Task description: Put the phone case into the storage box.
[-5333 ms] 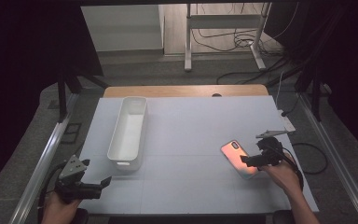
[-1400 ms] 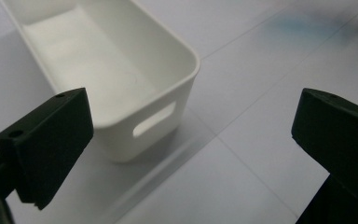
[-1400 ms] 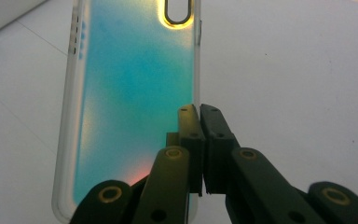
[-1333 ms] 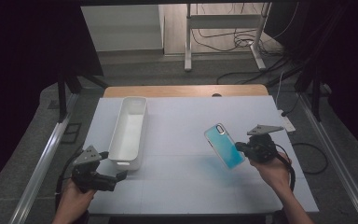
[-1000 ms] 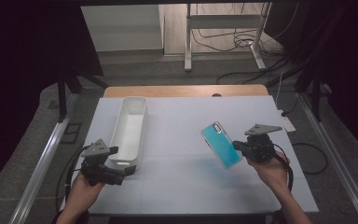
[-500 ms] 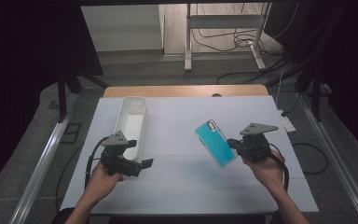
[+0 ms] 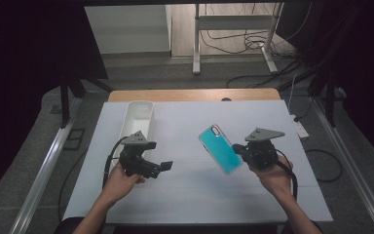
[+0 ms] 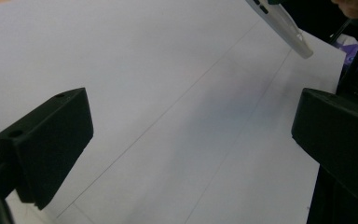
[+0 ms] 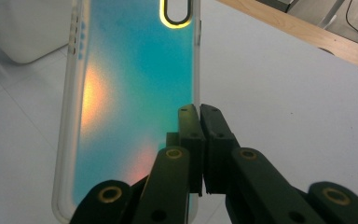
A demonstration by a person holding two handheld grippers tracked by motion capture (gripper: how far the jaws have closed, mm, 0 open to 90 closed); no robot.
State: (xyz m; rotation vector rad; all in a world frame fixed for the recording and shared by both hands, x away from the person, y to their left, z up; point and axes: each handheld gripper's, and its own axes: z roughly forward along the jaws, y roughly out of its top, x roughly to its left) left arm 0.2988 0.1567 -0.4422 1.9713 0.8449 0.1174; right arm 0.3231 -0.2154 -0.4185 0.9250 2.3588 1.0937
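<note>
A teal, shiny phone case (image 7: 219,148) hangs tilted above the white table (image 7: 199,200), right of centre. My right gripper (image 7: 238,152) is shut on its right edge. In the right gripper view the jaws (image 9: 199,113) pinch the clear rim of the case (image 9: 130,88), whose camera cut-out is at the top. My left gripper (image 7: 164,166) hovers over the table left of centre, pointing right toward the case, jaws wide open with nothing between them. In the left gripper view (image 8: 191,140) the case's edge (image 8: 284,24) shows at the top right.
A white oblong bin (image 7: 137,116) stands at the back left of the table, behind my left gripper, and shows again in the right gripper view (image 9: 23,32). A wooden strip (image 7: 190,94) runs along the far table edge. Cables trail from both grippers.
The phone case, once flat on the table, now hangs in my right gripper and has drifted slightly left. My left gripper has moved from the front left corner rightward past the bin.
</note>
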